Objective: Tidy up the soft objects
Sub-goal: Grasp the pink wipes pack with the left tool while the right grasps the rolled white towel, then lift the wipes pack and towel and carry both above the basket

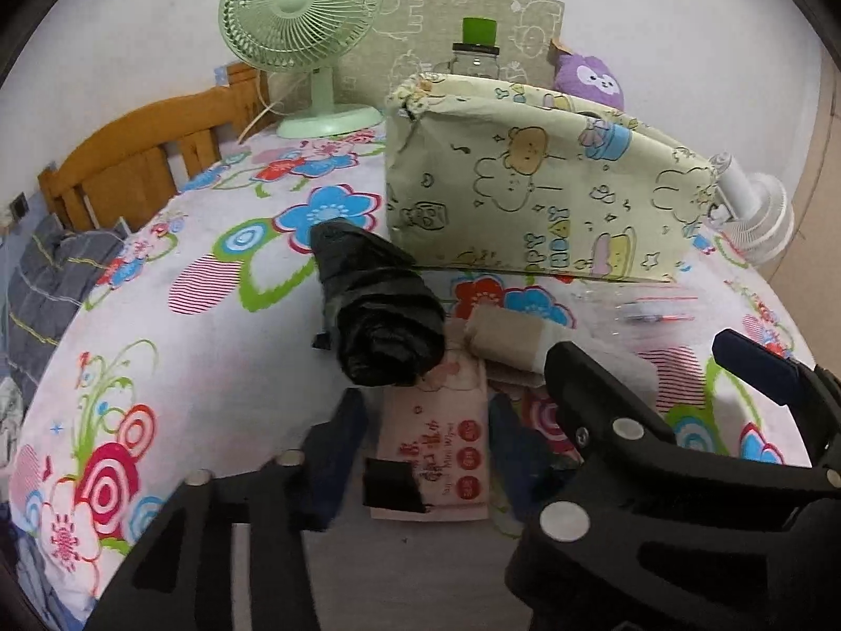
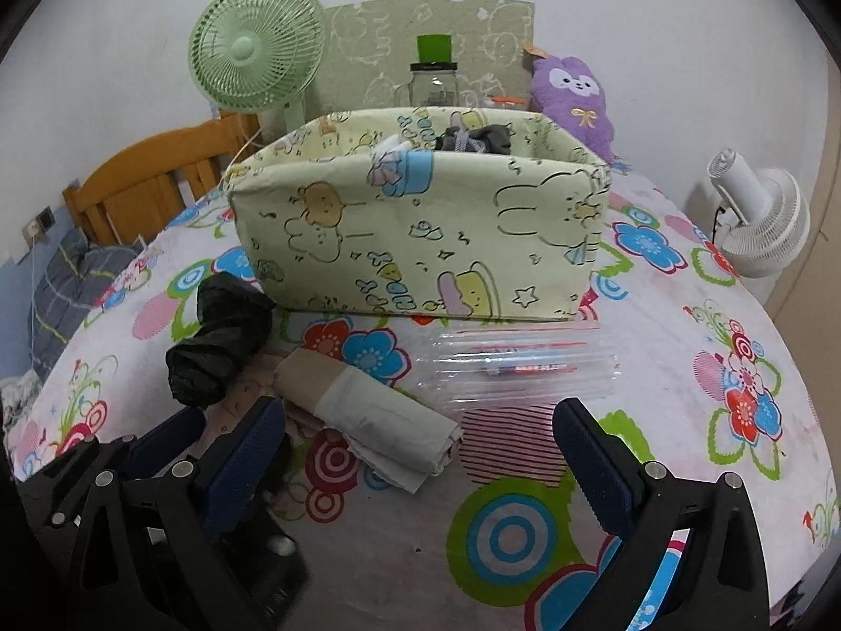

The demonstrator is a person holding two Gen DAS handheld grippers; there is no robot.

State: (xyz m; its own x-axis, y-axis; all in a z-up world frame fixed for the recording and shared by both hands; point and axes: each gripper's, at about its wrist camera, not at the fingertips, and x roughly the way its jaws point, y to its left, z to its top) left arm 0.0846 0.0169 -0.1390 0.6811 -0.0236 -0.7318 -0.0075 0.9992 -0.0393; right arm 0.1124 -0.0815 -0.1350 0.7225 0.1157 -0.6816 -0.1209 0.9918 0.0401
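A pale green cartoon-print fabric box stands on the flowered bedsheet, also in the left wrist view; grey cloth lies inside it. In front lie a black bag roll, a beige-grey rolled cloth, a clear zip bag and a wipes pack. My left gripper straddles the wipes pack, its jaws at the pack's sides. My right gripper is open around the cloth roll's near end.
A green desk fan, a glass jar with green lid and a purple plush stand behind the box. A white fan is at the right bed edge. A wooden headboard is at the left.
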